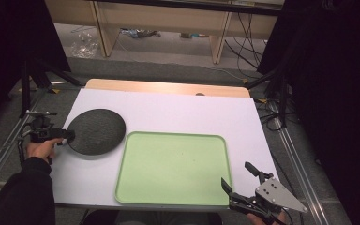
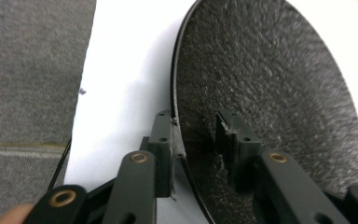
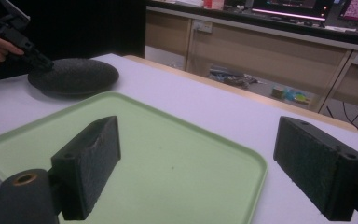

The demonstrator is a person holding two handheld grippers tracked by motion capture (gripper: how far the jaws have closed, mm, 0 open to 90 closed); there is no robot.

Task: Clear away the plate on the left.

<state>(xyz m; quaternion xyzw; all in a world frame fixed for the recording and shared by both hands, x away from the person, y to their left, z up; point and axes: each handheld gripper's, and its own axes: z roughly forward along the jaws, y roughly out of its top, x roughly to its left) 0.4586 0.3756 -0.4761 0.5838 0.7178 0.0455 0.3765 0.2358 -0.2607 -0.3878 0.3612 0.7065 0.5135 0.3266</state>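
No legible text, label, brand, number or sign appears in any view. The monitor screens at the top edge of the right gripper view show coloured patterns too blurred to read. The dark plate (image 1: pixel 96 131), the green tray (image 1: pixel 173 166) and both grippers carry no readable marking.

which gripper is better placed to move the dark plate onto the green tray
Left. The left gripper already has its jaws closed on the dark plate rim; the right gripper hangs open beyond the green tray.
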